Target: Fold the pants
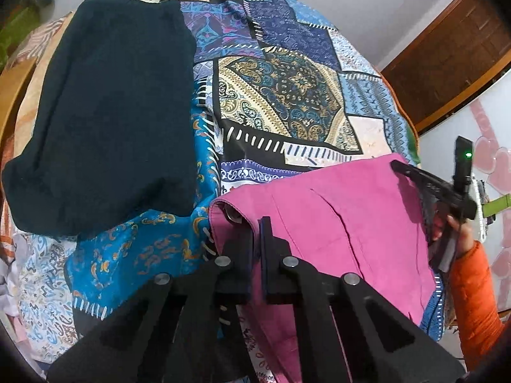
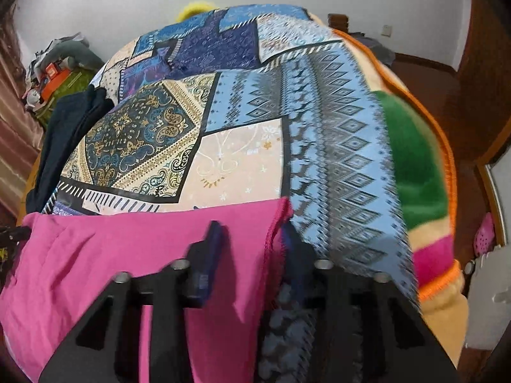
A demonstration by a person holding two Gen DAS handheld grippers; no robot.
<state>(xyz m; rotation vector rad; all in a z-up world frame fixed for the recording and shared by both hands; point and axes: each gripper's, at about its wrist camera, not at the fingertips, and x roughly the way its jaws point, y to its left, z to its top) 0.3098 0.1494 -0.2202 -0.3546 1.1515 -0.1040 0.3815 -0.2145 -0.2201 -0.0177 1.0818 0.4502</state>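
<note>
Jaws first: the left gripper (image 1: pixel 258 223) is showing its two fingers drawn tight together at the lower middle of its own view, pinching the near-left edge of the pink pants (image 1: pixel 335 217), just beside the metal button at the waistband. The right gripper (image 2: pixel 252 233) is standing narrower than wide, one finger lying on top of the pink cloth and the other dropping just past the frayed right edge; whether its pads are actually pressing the fabric I cannot tell, since the picture is blurring there.

The pants are lying across the near edge of the patchwork bedspread (image 2: pixel 242 146), filling the lower left of the right view and the lower right of the left view. A folded dark garment (image 1: pixel 105 111) is sitting well apart at the upper left. An orange sleeve (image 1: pixel 476 287) is showing at the right edge of the left view.

I am judging this to be the taking-hold step before a fold. To do it well, both grips should be catching all layers at matching corners, so the right one probably needs closing firmly on the hem before any lifting, and the cloth should be kept taut between the two hands to avoid dragging the bedspread along.
</note>
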